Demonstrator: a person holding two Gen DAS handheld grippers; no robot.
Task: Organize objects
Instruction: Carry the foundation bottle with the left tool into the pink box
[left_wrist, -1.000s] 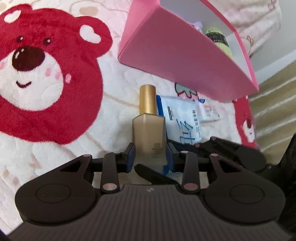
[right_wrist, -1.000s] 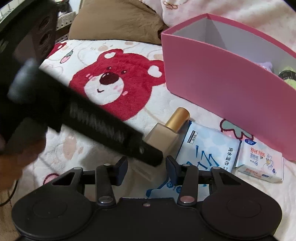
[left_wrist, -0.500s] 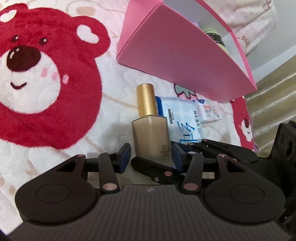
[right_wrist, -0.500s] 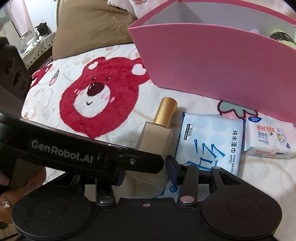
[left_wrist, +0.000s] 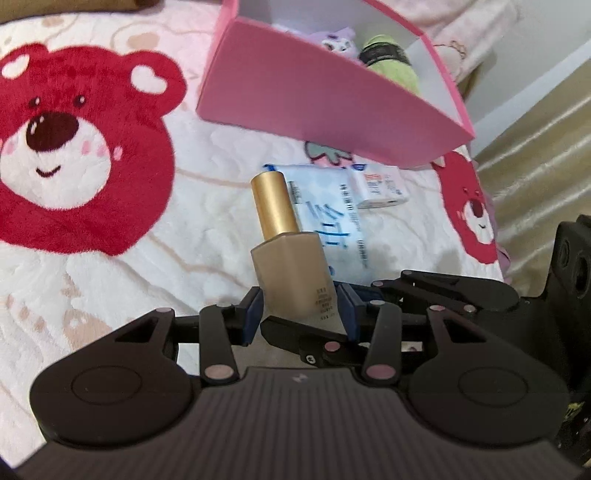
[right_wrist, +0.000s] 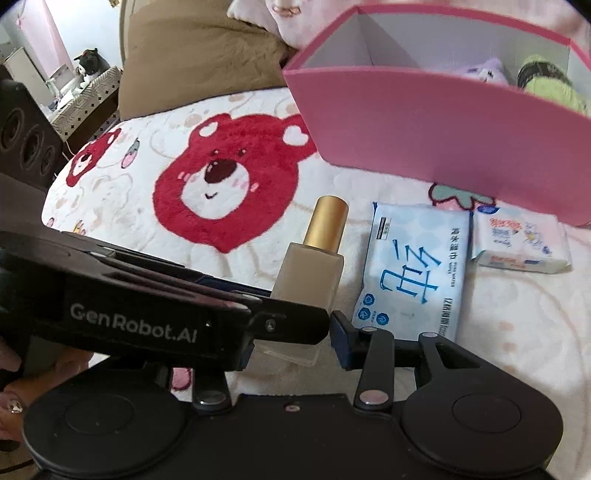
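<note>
Left wrist view: the left gripper (left_wrist: 300, 309) is pinching the frosted beige bottle (left_wrist: 291, 266) low on its body, 1 blue pad on each side. The bottle is lifted off the blanket (left_wrist: 122, 288) and tilts forward, with its gold cap (left_wrist: 274, 201) pointing toward the pink box (left_wrist: 314, 96). Just beyond the bottle, on the blanket in front of the pink box, lie the large blue wipes pack (left_wrist: 332, 218) and, touching its far corner, the small tissue pack (left_wrist: 380, 186). Inside the pink box sit a purple plush (left_wrist: 338, 38) and a green roll (left_wrist: 391, 61). The right gripper's linkage crosses beneath the bottle from the right.

Right wrist view: the right gripper (right_wrist: 291, 334) stands spread, its 2 pads either side of the bottle's (right_wrist: 314, 275) base without clamping it; the left pad is mostly hidden behind the left gripper's arm (right_wrist: 155, 314), which reaches in from the left to the bottle. The wipes pack (right_wrist: 410, 269) lies just right of the bottle, and the tissue pack (right_wrist: 521, 243) beside that, both in front of the pink box (right_wrist: 424, 125).
</note>
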